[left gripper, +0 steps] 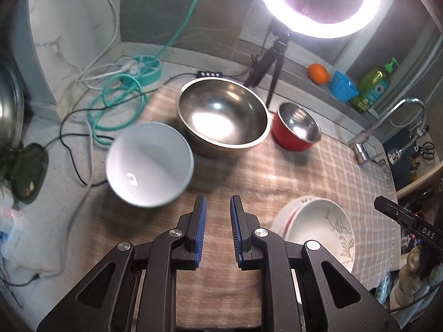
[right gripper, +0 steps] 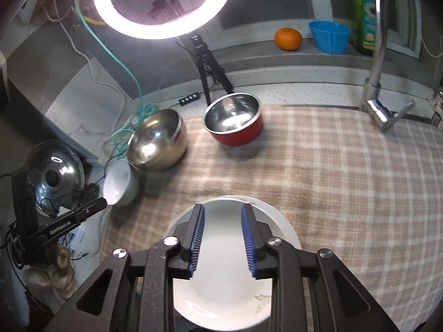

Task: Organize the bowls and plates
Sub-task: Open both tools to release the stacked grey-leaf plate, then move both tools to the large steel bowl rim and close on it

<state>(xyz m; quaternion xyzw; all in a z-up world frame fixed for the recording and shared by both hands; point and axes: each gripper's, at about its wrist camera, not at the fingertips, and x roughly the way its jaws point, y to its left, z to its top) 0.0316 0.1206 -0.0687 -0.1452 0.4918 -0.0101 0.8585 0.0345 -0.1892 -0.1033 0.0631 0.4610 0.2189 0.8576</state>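
White bowl (left gripper: 149,164) sits upright at the cloth's (left gripper: 304,171) left edge, ahead-left of the left gripper (left gripper: 217,207), touching the steel bowl (left gripper: 223,117). Left gripper is nearer. Its jaws are narrowly parted, empty. Right gripper (right gripper: 223,215) hangs over the plates (right gripper: 221,271), jaws parted, holding nothing.

A home kitchen counter. A speckled stone worktop (right gripper: 290,83) carries a checked cloth (right gripper: 332,179); at far right stands a chrome tap (right gripper: 380,55). Along the far ledge — an orange (right gripper: 288,38), a blue cup (right gripper: 329,36), a green bottle (right gripper: 365,13), probably dish soap. A pot lid (right gripper: 55,171) leans at left; a ring light (right gripper: 163,2) on a tripod marks a filming setup.
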